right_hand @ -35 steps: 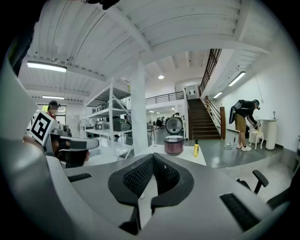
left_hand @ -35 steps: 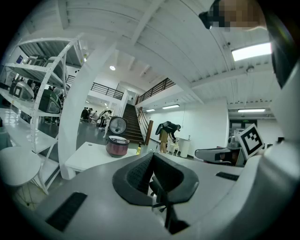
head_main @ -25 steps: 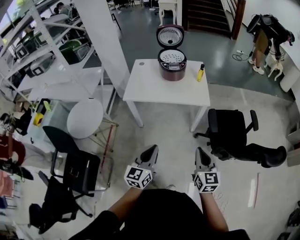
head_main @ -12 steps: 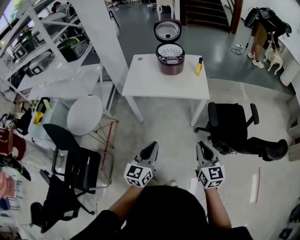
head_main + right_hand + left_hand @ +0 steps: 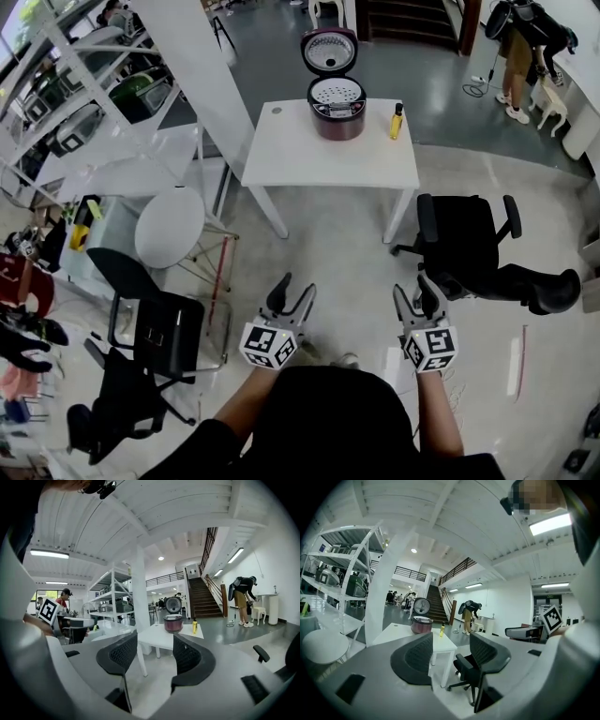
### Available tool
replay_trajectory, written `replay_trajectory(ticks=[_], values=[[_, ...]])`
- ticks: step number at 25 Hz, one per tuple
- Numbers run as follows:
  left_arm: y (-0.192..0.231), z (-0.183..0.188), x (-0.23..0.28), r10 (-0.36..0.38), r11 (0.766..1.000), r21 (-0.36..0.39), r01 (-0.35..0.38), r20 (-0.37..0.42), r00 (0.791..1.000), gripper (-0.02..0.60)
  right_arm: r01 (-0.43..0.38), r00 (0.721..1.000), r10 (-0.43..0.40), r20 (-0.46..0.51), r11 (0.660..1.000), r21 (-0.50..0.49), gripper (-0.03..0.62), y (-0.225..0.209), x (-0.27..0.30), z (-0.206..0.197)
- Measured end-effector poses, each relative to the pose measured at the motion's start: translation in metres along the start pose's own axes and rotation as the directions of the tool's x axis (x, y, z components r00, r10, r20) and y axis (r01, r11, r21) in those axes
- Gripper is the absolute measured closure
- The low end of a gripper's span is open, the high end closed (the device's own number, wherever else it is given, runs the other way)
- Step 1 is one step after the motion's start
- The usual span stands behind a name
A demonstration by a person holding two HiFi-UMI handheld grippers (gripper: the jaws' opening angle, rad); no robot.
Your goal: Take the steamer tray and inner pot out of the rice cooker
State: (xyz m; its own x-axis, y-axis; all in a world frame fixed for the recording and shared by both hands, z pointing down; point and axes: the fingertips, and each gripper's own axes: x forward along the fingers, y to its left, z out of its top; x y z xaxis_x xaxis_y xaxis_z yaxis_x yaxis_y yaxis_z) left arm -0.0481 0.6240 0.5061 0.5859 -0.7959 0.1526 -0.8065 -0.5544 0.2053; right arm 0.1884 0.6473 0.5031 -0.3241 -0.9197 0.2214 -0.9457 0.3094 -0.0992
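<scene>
Grey hand-held grippers (image 5: 297, 284) (image 5: 413, 286) newly agape, empty

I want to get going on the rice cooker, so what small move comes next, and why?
Probably walk forward to the table. The rice cooker stands there, lid up, steamer tray showing, well beyond both grippers. The left gripper and right gripper have just been opening their jaws, with nothing between them, ready to reach.

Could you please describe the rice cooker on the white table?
The rice cooker is round, dark red, upright near the far edge of the white table. Its lid is swung open behind it, showing a pale perforated steamer tray seated in its top. A yellow bottle stands apart beside it.
</scene>
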Motion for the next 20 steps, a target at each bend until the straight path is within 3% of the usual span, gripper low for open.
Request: replay_trajectory(ticks=[7,13,17,20], values=[[0.015,-0.013,-0.004,0.052,0.998,-0.031,-0.053,-0.027,0.998,0.359,-0.024,0.999,0.025,-0.027,0.999,0.039,0.387,0.004,0.007,-0.021],[0.029,-0.027,0.011,0.054,0.997,-0.046,-0.057,-0.071,0.996,0.359,-0.022,0.998,0.027,-0.063,0.997,0.075,0.387,0.005,0.025,-0.037],[0.039,-0.025,0.037,0.028,0.997,-0.066,-0.031,-0.050,0.998,0.359,-0.013,0.997,0.018,-0.073,0.998,0.063,0.388,0.002,0.049,-0.036],[0.060,-0.007,0.066,0.046,0.995,-0.094,-0.045,0.017,0.999,0.363,0.013,0.996,-0.008,-0.086,0.998,0.059,0.388,-0.006,0.070,-0.035]])
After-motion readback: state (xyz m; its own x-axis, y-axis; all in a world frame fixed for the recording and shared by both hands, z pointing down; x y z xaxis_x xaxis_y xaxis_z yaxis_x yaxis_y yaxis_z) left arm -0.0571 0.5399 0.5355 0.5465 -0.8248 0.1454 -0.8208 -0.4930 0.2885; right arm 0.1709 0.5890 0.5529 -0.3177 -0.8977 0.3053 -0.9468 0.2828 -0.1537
